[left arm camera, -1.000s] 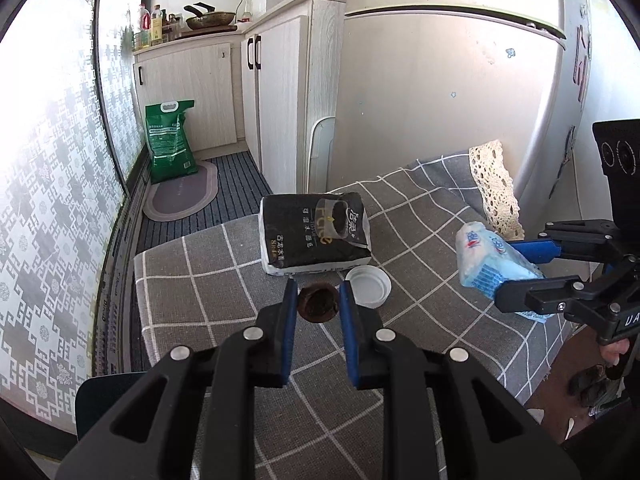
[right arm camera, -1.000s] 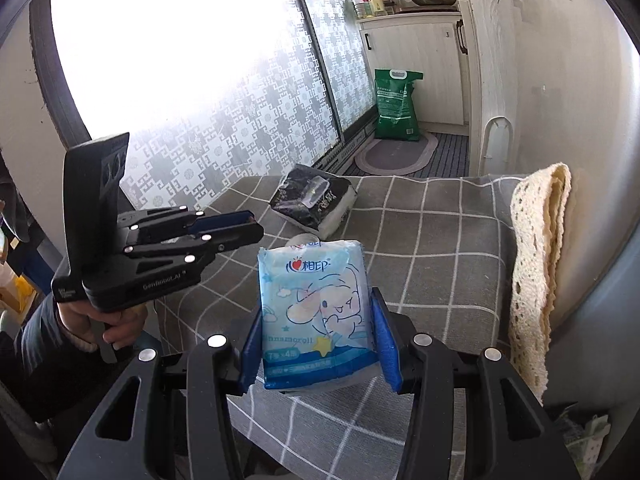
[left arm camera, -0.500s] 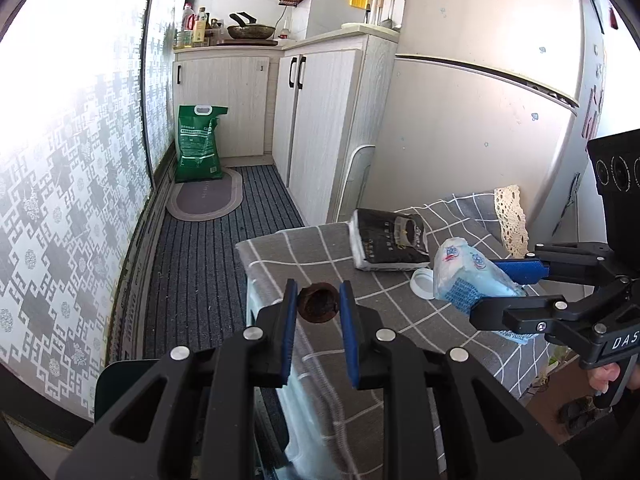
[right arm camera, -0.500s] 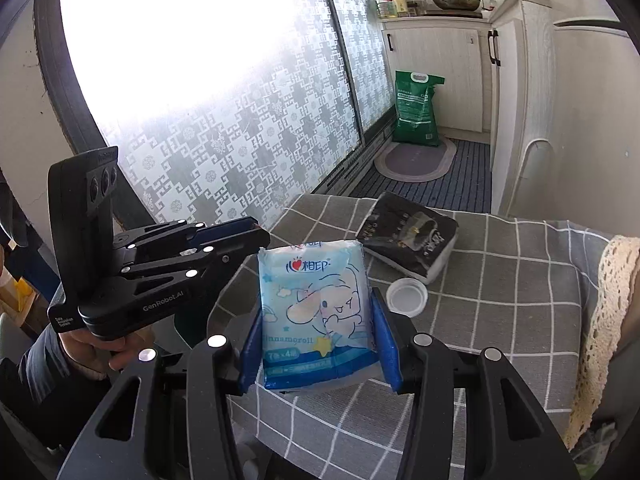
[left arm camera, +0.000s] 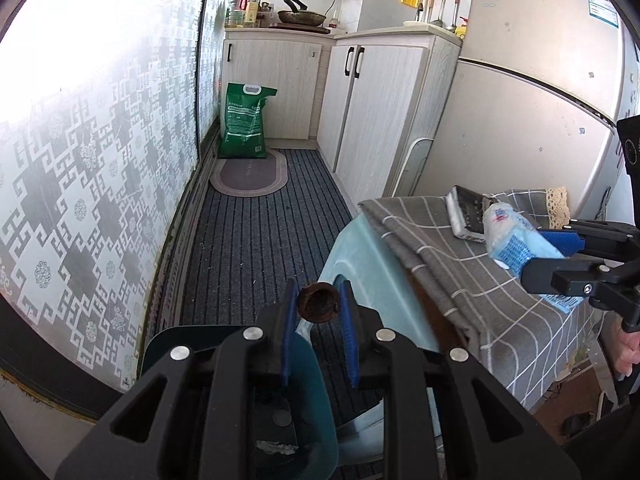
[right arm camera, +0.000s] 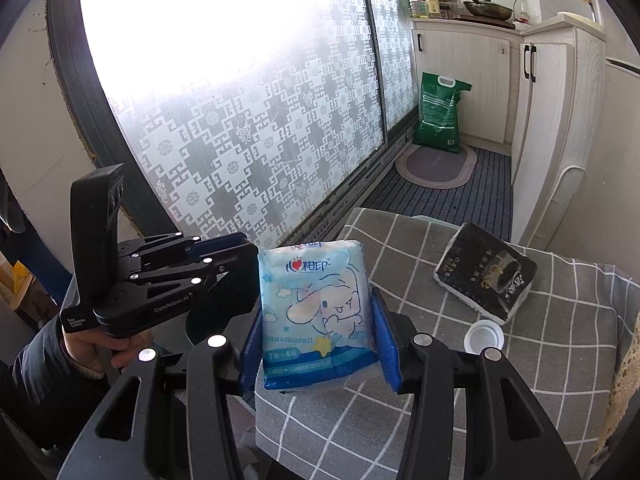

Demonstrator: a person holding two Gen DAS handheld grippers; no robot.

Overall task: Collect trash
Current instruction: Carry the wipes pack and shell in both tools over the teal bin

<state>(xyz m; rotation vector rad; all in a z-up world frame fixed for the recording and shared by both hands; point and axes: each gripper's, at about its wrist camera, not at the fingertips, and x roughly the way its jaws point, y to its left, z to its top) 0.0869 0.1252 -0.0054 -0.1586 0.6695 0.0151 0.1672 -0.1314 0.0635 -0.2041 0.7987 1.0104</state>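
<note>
The left gripper (left arm camera: 319, 307) has its jaws closed narrowly on a small brown, shell-like scrap (left arm camera: 319, 305), held above the floor beside the table's edge, over a teal bin (left arm camera: 316, 412) with a bit of white paper inside. The right gripper (right arm camera: 316, 340) has its jaws clamped at about half width on a blue tissue pack (right arm camera: 316, 312) printed with a cartoon dog, above the table (right arm camera: 560, 380) with its grey checked cloth. On that cloth lie a black packet (right arm camera: 486, 276) and, just beside it, a white lid (right arm camera: 485, 337).
</note>
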